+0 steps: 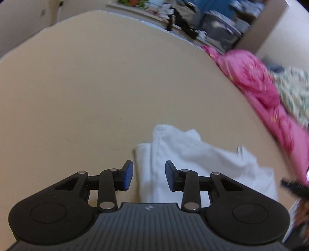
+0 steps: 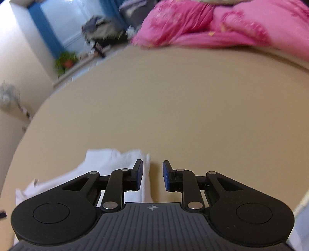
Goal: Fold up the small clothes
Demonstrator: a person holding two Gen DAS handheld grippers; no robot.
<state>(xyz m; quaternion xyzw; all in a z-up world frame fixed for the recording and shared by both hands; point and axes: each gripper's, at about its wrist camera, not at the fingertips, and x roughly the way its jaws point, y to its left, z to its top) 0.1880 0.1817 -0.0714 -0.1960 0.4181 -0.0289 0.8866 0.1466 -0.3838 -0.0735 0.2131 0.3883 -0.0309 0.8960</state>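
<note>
A small white garment lies bunched on the tan table, near its front edge. My left gripper hovers over the garment's left part with its blue pads apart. White cloth shows in the gap below them, and neither pad presses on it. In the right wrist view the same white garment lies to the lower left. My right gripper stands open at its right edge. Its left finger is over the cloth's border, and bare table shows between the pads.
A heap of pink cloth lies along the table's far right side, with a patterned cloth beyond it. Behind the table are a cluttered shelf, a potted plant and a fan.
</note>
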